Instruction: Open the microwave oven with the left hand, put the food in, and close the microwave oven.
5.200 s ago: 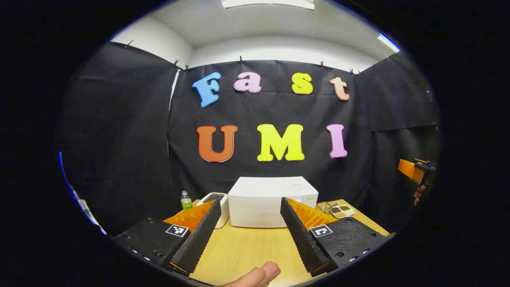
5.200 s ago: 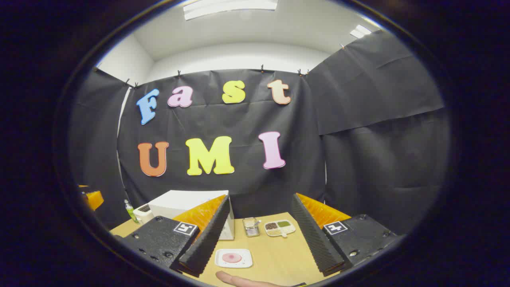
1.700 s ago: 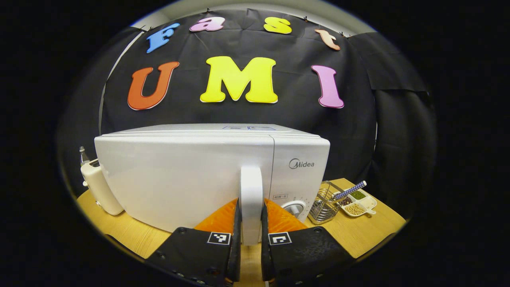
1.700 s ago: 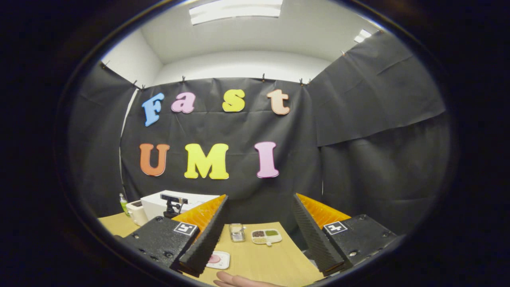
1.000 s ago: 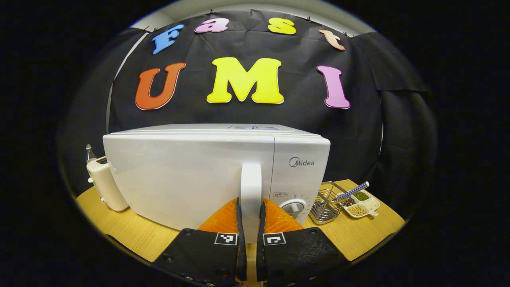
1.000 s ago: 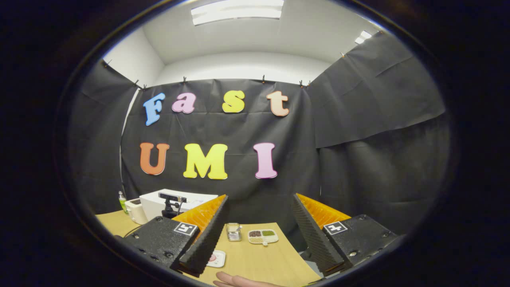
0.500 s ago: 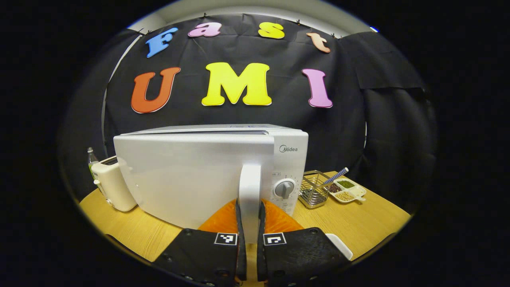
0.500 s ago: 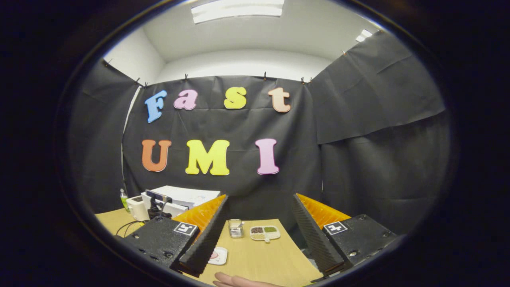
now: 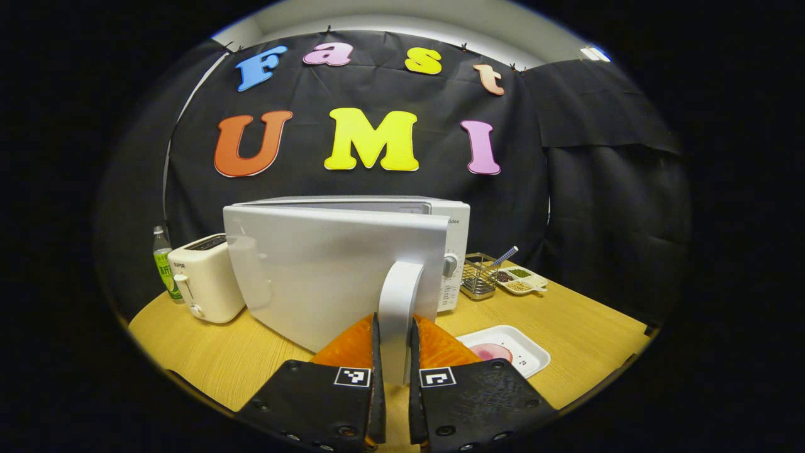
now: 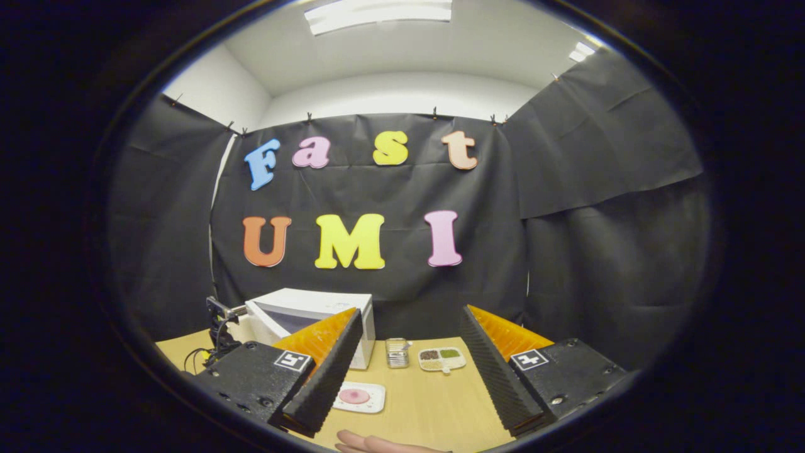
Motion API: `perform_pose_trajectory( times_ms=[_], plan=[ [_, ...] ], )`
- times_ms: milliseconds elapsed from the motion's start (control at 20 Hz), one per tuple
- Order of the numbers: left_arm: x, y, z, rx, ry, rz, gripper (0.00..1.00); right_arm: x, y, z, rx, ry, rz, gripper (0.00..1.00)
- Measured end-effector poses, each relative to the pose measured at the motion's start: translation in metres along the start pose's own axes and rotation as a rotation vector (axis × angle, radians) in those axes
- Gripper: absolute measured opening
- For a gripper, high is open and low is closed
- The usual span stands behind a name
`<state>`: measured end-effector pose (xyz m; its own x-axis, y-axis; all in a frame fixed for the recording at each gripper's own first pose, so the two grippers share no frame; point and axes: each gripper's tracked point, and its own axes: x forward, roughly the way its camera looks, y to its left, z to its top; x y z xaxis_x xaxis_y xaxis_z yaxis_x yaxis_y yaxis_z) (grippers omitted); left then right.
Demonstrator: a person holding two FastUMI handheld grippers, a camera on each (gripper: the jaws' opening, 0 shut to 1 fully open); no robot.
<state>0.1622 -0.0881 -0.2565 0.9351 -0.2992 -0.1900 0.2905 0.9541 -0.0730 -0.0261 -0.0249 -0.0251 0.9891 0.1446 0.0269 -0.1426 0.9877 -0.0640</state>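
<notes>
In the left gripper view my left gripper is shut on the white door handle of the white microwave oven, and its door stands swung partly outward. To the right of the handle a white tray with pink food lies on the wooden table. In the right gripper view my right gripper hangs open over the table with nothing between its fingers. The food tray lies just beyond its left finger, in front of the microwave oven with its door ajar.
A white toaster and a green bottle stand left of the microwave. A wire basket and a divided dish of beans sit to its right. A hand shows at the bottom edge of the right gripper view.
My left gripper closed on the handle and has pulled the door outward, swinging it open to the left. The right gripper stayed open and turned slightly toward the microwave.
</notes>
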Motion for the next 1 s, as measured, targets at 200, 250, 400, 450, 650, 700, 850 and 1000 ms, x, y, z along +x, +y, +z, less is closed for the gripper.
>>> perform_pose_trajectory(
  times_ms=[200,250,400,450,650,700,850,1000],
  plan=[
    [-0.038,0.026,-0.007,0.026,0.002,0.013,0.14,-0.002,0.015,0.002,-0.023,-0.001,0.018,1.0],
    [-0.047,0.035,-0.008,0.029,0.001,0.021,0.14,-0.001,0.019,0.0,-0.027,0.0,0.024,1.0],
    [-0.071,0.06,-0.01,0.018,-0.007,0.044,0.14,0.002,0.034,-0.004,-0.031,0.019,0.05,1.0],
    [-0.079,0.068,-0.013,0.02,-0.009,0.053,0.14,0.003,0.038,-0.006,-0.035,0.025,0.056,1.0],
    [-0.108,0.109,-0.018,0.045,-0.025,0.112,0.13,0.009,0.053,-0.01,-0.043,0.047,0.068,1.0],
    [-0.115,0.12,-0.019,0.039,-0.03,0.127,0.13,0.01,0.058,-0.011,-0.04,0.054,0.075,1.0],
    [-0.138,0.146,-0.021,0.036,-0.044,0.146,0.13,0.012,0.073,-0.016,-0.028,0.075,0.1,1.0],
    [-0.164,0.177,-0.01,0.052,-0.094,0.176,0.16,0.016,0.084,-0.022,-0.025,0.092,0.102,0.92]
  ],
)
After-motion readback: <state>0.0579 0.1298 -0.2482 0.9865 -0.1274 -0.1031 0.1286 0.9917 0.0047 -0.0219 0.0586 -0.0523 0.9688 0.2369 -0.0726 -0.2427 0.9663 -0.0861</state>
